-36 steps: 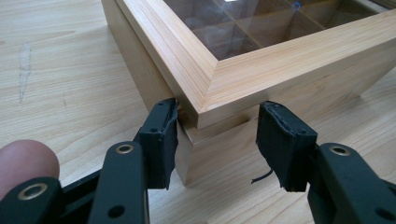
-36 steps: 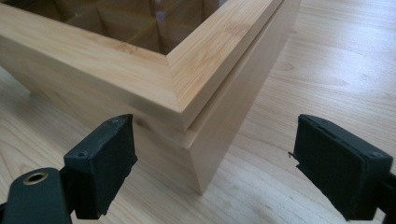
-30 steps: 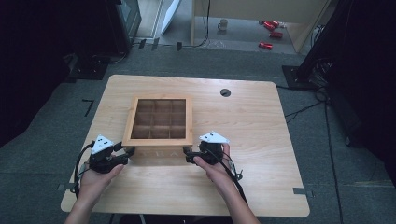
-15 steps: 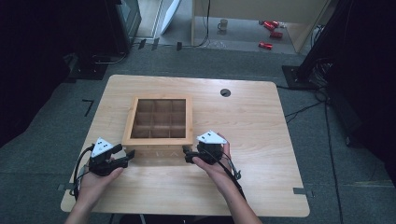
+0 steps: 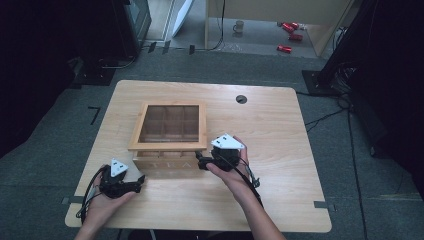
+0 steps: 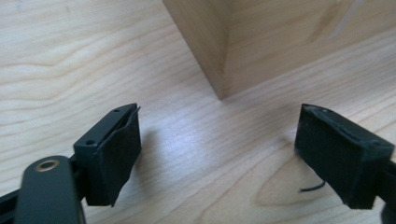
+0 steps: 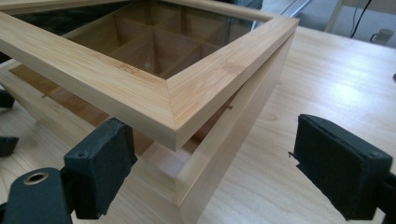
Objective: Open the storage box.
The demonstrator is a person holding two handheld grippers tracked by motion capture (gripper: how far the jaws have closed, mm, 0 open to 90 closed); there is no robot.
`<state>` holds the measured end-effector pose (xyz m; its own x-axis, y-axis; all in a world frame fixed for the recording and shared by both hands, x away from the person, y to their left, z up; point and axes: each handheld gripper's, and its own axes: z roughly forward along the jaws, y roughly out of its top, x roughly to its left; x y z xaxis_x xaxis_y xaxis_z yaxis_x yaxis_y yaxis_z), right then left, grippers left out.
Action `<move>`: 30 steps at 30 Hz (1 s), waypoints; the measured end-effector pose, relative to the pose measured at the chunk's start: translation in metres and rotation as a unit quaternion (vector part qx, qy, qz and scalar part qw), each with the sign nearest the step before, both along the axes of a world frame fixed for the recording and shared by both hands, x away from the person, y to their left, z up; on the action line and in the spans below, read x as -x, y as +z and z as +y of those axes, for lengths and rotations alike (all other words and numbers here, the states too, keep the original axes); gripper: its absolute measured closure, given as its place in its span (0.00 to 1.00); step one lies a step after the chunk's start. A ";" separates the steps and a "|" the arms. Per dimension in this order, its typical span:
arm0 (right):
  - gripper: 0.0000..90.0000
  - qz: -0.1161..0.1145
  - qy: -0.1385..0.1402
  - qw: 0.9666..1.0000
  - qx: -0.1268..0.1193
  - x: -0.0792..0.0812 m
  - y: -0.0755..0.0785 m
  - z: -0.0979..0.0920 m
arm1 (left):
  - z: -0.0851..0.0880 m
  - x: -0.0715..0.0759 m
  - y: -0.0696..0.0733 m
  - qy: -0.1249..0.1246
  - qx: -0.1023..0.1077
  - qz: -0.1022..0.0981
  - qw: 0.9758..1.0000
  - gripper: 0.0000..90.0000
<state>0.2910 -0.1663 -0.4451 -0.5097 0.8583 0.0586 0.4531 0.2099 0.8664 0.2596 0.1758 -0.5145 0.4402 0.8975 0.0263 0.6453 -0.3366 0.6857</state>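
Sitting left of centre on the wooden table, toward the near edge: a bamboo tea box with compartments inside and a framed, glazed lid, raised off the body at the front so that a wedge of gap shows beneath its corner. Looks stiff and fairly light, judging by the thin walls, yet smoothly finished and likely to slide on the equally smooth tabletop when pushed. Probably hinges at the far side, though cannot tell from these views. Calls for care with the pane: fragile, so better to take hold of the wooden frame along the front edge, never the glass. Right gripper at the box's near right corner, jaws spread wide and clamping nothing, one pad tucked just below the lid's front rail, possibly propping it; cannot tell whether touching. Left gripper low over the table just off the near left corner, jaws likewise wide apart and empty. Could serve to steady the body against sliding while raising the lid by its frame.
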 end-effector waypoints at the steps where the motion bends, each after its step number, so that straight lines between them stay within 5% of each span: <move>1: 0.14 -0.002 0.000 1.000 0.001 0.000 0.002 0.000 | 0.000 0.000 0.000 0.001 0.001 -0.002 1.000 0.16; 13: 0.14 -0.039 0.001 0.999 0.002 -0.012 0.037 0.000 | 0.002 0.003 -0.003 0.002 0.013 -0.012 1.000 0.17; 30: 0.16 -0.080 0.002 0.997 0.003 -0.052 0.078 0.001 | 0.002 0.002 -0.003 0.004 0.017 -0.012 1.000 0.18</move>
